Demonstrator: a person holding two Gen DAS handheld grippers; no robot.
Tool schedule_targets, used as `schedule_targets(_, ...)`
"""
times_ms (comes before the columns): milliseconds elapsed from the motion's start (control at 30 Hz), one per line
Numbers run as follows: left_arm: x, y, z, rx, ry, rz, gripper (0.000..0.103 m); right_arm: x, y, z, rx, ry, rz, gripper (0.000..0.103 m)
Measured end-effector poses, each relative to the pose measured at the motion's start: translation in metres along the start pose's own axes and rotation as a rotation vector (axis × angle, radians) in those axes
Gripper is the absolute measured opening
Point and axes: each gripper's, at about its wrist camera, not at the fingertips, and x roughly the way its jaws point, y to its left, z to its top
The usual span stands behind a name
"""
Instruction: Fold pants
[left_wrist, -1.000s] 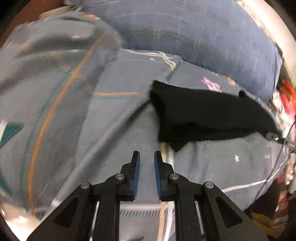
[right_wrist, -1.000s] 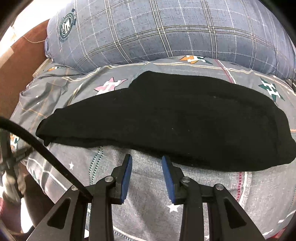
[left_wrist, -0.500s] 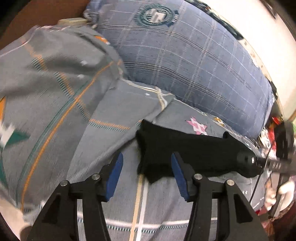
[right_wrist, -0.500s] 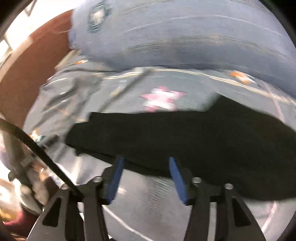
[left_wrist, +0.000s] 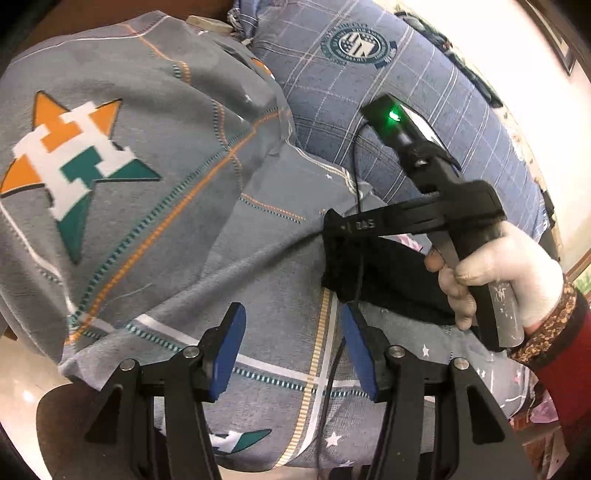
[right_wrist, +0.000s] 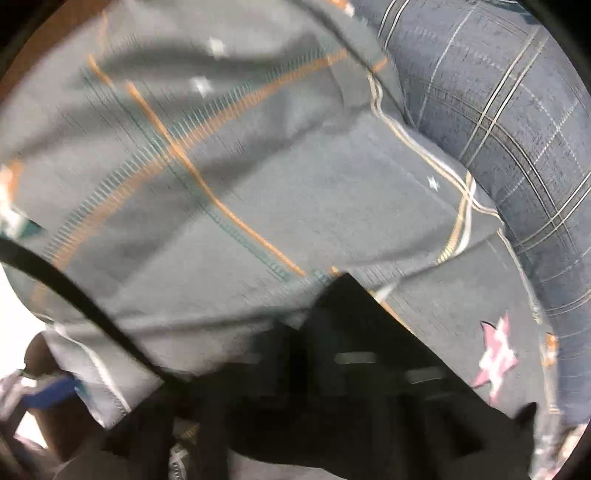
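Note:
The black pants (left_wrist: 391, 280) lie folded on the grey patterned bedspread (left_wrist: 207, 236). My left gripper (left_wrist: 291, 347) is open and empty, a little short of the pants' left end. My right gripper (left_wrist: 334, 227) reaches in from the right, its tip at the pants' left end. In the blurred right wrist view the pants (right_wrist: 354, 354) cover the fingers, so I cannot tell whether they grip the cloth.
A blue plaid pillow (left_wrist: 399, 96) lies along the far side, also in the right wrist view (right_wrist: 517, 129). The bedspread bunches into a mound at the left (left_wrist: 92, 155). A black cable (left_wrist: 332, 391) hangs near the left gripper. The bed's front edge (left_wrist: 155, 435) is close below.
My left gripper opened wide and drew back. My right gripper swung left along the pants to their left end and lifted the cloth over its own fingers.

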Motion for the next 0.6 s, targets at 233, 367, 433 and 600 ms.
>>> schedule_targets(233,-0.012,0.016,0.007,-0.041,-0.027,-0.067,0.053,-0.087,-0.045,-0.001,0.214,-0.231,0.024,0.008)
schedule_targets(367,-0.01,0.021,0.006,-0.071,-0.018,-0.079,0.054,-0.124,-0.068,-0.007,0.357,-0.371,0.042,0.009)
schedule_targets(433,-0.008,0.024,0.003,-0.09,-0.002,-0.08,0.054,-0.106,-0.058,0.007,0.347,-0.32,0.075,0.009)
schedule_targets(600,-0.012,0.027,0.001,-0.105,0.002,-0.069,0.054,-0.045,-0.022,0.007,0.276,-0.203,0.288,0.02)
